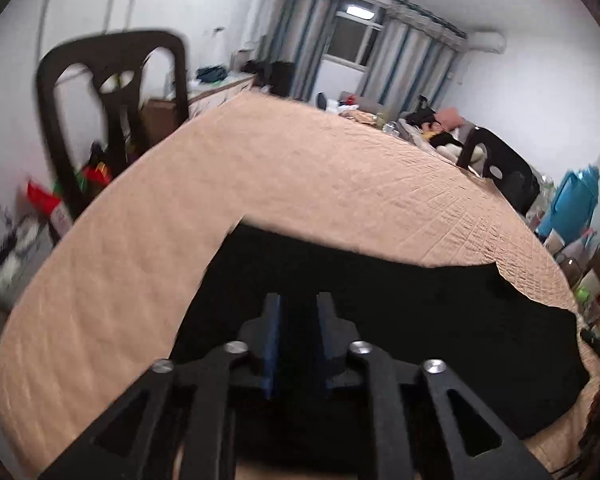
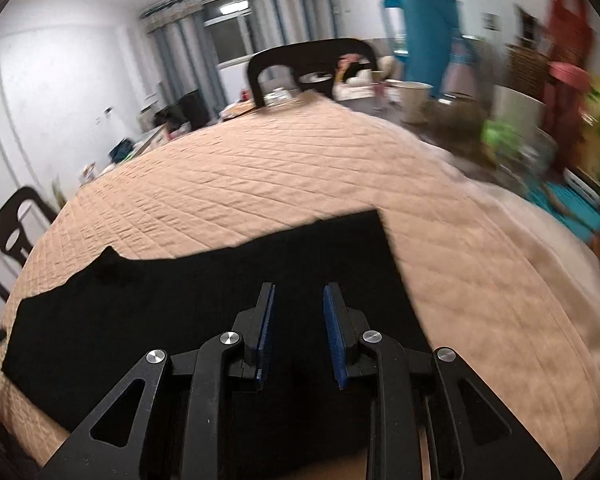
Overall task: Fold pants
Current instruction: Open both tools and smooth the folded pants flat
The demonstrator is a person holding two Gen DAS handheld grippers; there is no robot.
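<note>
Black pants (image 1: 400,312) lie flat on a table covered with a peach quilted cloth (image 1: 300,168). My left gripper (image 1: 299,300) hovers over the left part of the pants, jaws open with a narrow gap and nothing between them. In the right wrist view the pants (image 2: 228,280) stretch from the left edge to a straight end at the right. My right gripper (image 2: 299,292) is above that right part, jaws open and empty. The peach cloth (image 2: 300,168) surrounds the pants.
A dark chair (image 1: 112,96) stands at the table's left side, another (image 1: 500,164) at the far right. A dark chair (image 2: 308,68) stands at the far edge, one (image 2: 8,236) at the left. A teal vessel (image 2: 428,20), cups and clutter (image 2: 500,136) crowd the right.
</note>
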